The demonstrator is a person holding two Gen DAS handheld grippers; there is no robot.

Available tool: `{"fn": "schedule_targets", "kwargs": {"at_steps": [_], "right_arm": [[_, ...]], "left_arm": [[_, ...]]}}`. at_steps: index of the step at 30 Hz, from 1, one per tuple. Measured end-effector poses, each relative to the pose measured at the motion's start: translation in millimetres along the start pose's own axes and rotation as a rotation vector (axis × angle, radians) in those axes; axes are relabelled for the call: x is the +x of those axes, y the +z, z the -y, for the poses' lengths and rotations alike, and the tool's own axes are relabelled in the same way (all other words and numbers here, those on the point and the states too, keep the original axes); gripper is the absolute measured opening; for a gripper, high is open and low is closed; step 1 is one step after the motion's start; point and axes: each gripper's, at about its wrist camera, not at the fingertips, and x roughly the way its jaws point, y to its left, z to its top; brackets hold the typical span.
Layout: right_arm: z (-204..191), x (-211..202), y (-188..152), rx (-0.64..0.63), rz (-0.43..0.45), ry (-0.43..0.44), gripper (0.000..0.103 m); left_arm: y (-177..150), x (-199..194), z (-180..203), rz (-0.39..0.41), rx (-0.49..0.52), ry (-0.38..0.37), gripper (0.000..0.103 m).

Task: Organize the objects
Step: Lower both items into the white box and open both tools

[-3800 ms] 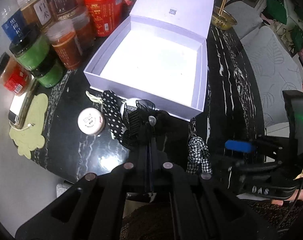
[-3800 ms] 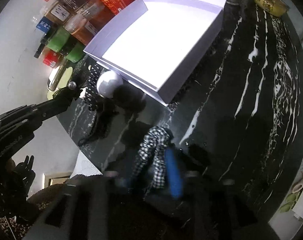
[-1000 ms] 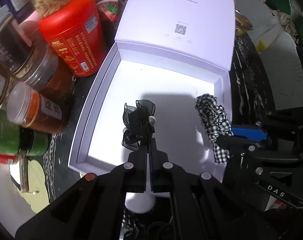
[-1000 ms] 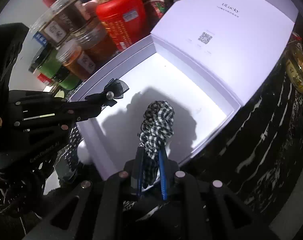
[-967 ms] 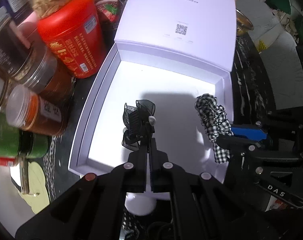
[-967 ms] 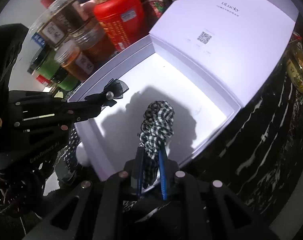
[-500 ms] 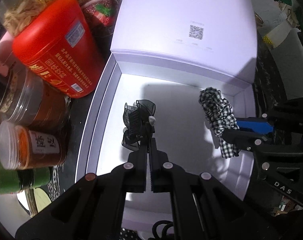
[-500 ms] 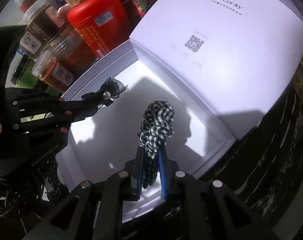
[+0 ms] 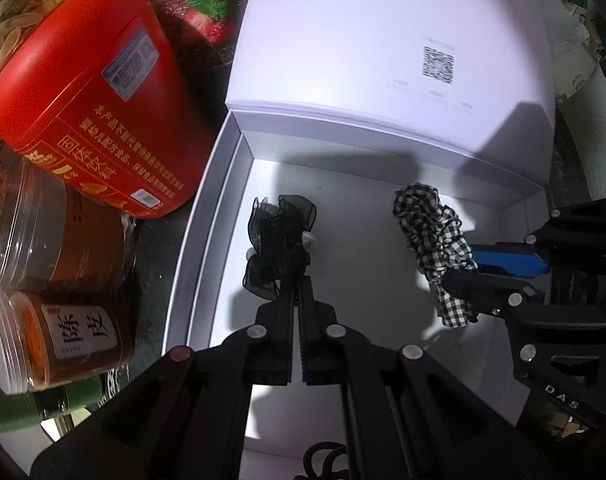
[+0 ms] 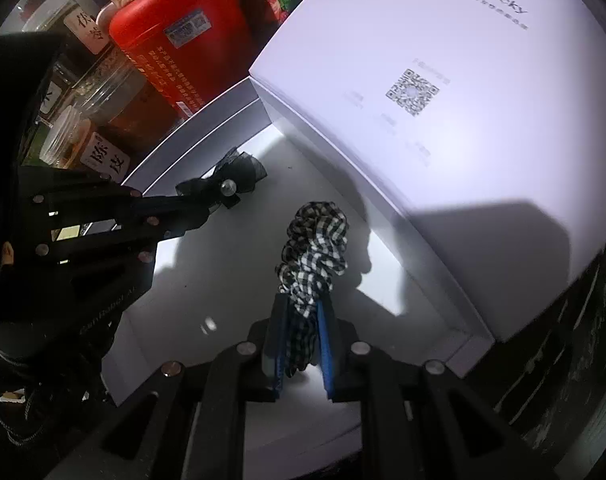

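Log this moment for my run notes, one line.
left hand-held gripper: black bow | right hand-held gripper: checked scrunchie | over white box

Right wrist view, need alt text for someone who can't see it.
The right hand-held gripper is shut on a black-and-white checked scrunchie, held over the inside of an open white box. To its left, the left hand-held gripper grips a black mesh bow over the same box, with a red canister and jars behind.

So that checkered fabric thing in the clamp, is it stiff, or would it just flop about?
Probably floppy: the checkered scrunchie bunches in soft ruffles beyond the right gripper, with a loose end dangling below. It looks light, since a narrow pinch carries it above the white box. Being cloth, it seems unlikely to break.
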Motion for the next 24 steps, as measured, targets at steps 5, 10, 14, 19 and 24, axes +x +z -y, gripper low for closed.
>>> {"fn": "schedule_targets", "kwargs": {"at_steps": [5,10,14,19,24], "right_arm": [[2,8,6,0.000,-0.007,-0.001,0.014],[5,13,9,0.011,-0.008,0.007,0.015],[5,14,10,0.009,0.003,0.005,0.017],[3,14,11,0.005,0.009,-0.017,0.019],[2,8,7,0.024,0.006,-0.023,0.026]], "left_arm": [[6,8,-1,-0.005,-0.005,-0.003,0.002],[7,15,0,-0.017,-0.012,-0.001,0.002],[6,20,-1,-0.024,-0.033,-0.004,0.002],[5,19,-3,-0.026,-0.060,-0.014,0.002],[4,13,-1,-0.033,-0.079,-0.001,0.004]]}}
